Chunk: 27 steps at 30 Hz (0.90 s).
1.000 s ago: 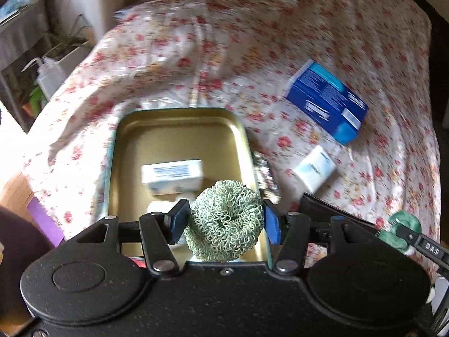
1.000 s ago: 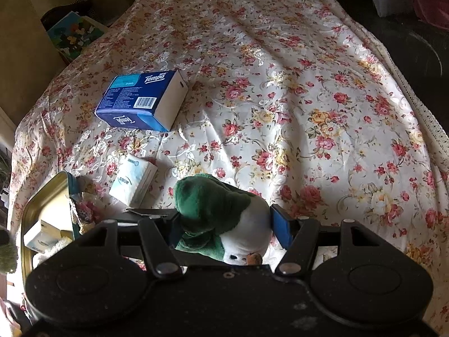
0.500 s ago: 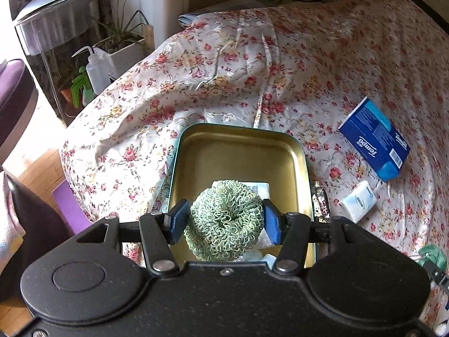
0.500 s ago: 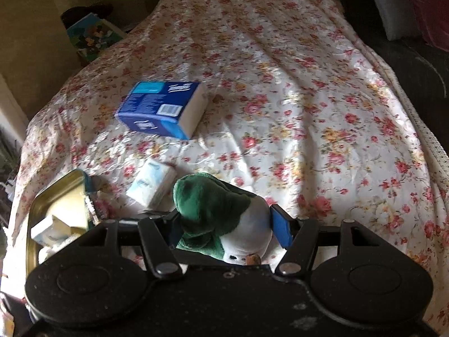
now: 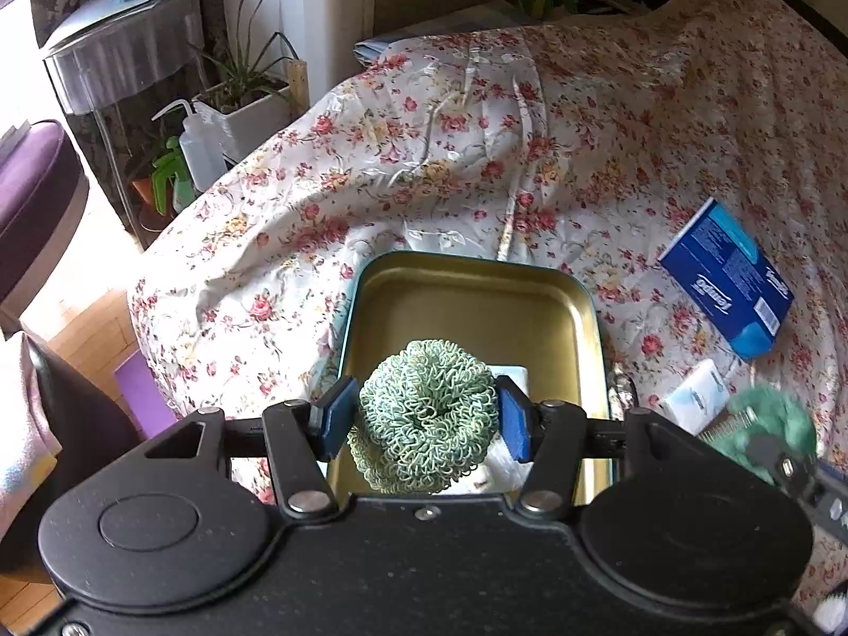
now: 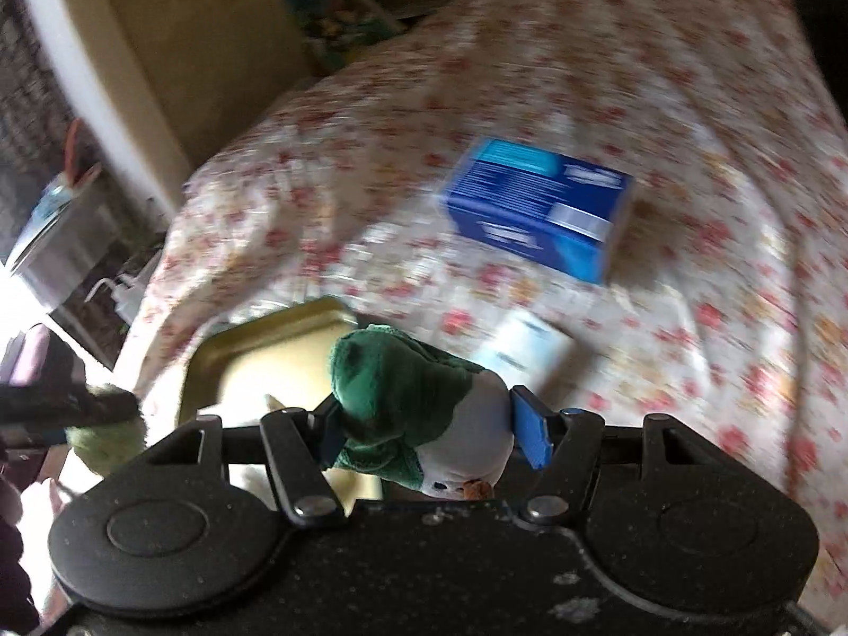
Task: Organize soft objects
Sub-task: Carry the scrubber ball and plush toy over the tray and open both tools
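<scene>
My left gripper (image 5: 424, 418) is shut on a green curly scrunchie (image 5: 426, 413) and holds it above the near end of a gold metal tin (image 5: 471, 291) on the flowered bed. White packets lie in the tin under the scrunchie. My right gripper (image 6: 429, 429) is shut on a green and white plush toy (image 6: 418, 413) and holds it over the tin's right edge (image 6: 275, 334); it shows blurred at the right of the left wrist view (image 5: 768, 424). The right wrist view is motion-blurred.
A blue Tempo tissue box (image 5: 731, 275) (image 6: 535, 206) and a small white tissue pack (image 5: 694, 397) (image 6: 519, 344) lie on the bedspread right of the tin. A plant pot, squeeze bottle (image 5: 196, 143) and grey shelf stand beyond the bed's left edge.
Both grippers have pulled back and risen, still holding their objects. The right gripper has swung left toward the tin, which now lies close under the plush toy.
</scene>
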Motion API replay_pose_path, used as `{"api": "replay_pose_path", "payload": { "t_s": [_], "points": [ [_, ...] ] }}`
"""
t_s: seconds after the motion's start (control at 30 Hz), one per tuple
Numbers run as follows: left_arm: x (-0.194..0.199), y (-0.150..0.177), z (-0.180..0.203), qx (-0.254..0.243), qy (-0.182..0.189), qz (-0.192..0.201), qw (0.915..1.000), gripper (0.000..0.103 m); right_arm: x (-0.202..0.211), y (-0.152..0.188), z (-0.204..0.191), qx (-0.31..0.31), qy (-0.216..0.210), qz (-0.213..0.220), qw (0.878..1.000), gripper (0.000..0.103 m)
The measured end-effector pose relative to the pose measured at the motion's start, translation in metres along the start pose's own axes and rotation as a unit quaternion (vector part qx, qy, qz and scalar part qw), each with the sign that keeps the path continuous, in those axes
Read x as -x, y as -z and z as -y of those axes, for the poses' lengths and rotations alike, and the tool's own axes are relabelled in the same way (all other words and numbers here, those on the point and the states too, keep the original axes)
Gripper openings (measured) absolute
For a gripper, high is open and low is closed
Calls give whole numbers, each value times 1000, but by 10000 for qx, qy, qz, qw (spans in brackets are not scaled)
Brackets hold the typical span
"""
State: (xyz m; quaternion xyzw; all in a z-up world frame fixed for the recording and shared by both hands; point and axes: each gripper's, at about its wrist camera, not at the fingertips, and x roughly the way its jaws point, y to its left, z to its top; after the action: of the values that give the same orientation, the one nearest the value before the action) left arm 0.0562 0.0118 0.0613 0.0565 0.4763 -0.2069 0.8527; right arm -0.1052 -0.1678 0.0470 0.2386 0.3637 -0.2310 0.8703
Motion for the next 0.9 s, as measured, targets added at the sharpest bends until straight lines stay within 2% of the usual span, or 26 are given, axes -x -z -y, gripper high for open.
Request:
{"api": "replay_pose_path", "payload": {
  "t_s": [0.2,0.43,0.6,0.9],
  "points": [
    [-6,-1,-2,17,-52,-51,10000,53,-36,-32,-54,224,-283,-113,9993,63],
    [-11,-3,-8,129,-80,-64,9999,53,-74,-49,-91,360,-262,-140,9989,64],
    [-15,-5,-12,222,-89,-70,9997,53,-85,-52,-94,317,-376,-144,9987,69],
    [-25,-9,-10,259,-112,-66,9996,53,-69,-33,-69,636,-173,-272,9975,69]
  ]
}}
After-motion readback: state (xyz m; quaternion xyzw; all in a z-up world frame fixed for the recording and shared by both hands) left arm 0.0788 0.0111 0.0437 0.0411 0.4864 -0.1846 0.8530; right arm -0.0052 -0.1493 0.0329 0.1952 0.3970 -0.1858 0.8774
